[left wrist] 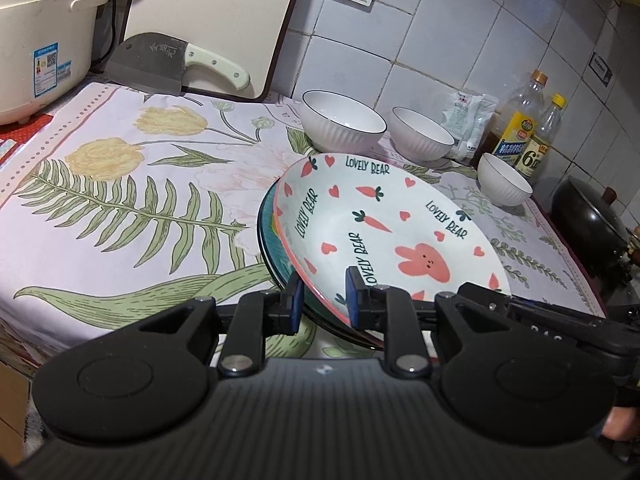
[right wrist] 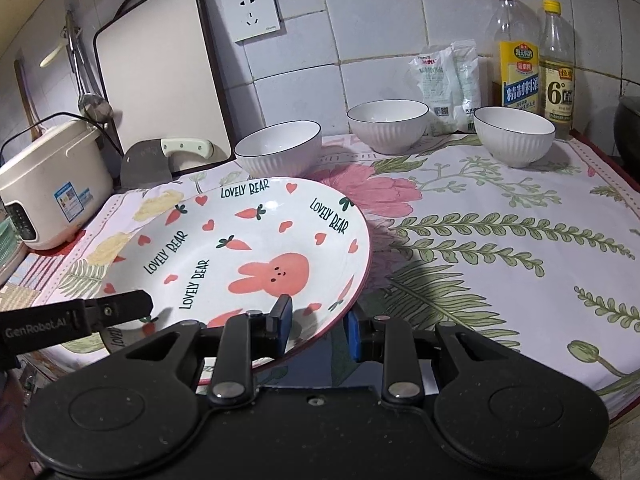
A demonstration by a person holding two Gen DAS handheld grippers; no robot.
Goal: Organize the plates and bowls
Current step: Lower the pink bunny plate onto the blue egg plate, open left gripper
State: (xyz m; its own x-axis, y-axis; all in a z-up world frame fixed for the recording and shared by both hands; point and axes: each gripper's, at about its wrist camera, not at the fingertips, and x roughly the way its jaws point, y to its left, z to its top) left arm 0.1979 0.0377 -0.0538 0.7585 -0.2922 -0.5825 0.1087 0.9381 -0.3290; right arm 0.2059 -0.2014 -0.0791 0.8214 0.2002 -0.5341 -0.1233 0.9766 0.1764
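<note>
A white plate with a pink rabbit and "LOVELY BEAR" lettering [left wrist: 384,224] lies on top of a dark teal plate [left wrist: 267,236] on the flowered cloth. My left gripper [left wrist: 323,300] has its jaws on either side of the stacked plates' near rim. My right gripper [right wrist: 318,326] straddles the rabbit plate [right wrist: 248,240] at its near right rim. Three white ribbed bowls [left wrist: 340,120] [left wrist: 422,133] [left wrist: 504,179] stand apart behind the plates; they also show in the right wrist view [right wrist: 278,148] [right wrist: 387,120] [right wrist: 514,130].
A cleaver [left wrist: 160,62] and a cutting board [left wrist: 216,16] lean at the tiled back wall. A rice cooker [right wrist: 52,184] stands at the left. Two bottles [right wrist: 514,52] [right wrist: 557,64] and a white packet [right wrist: 448,80] are at the back right. A black wok [left wrist: 592,216] sits right of the cloth.
</note>
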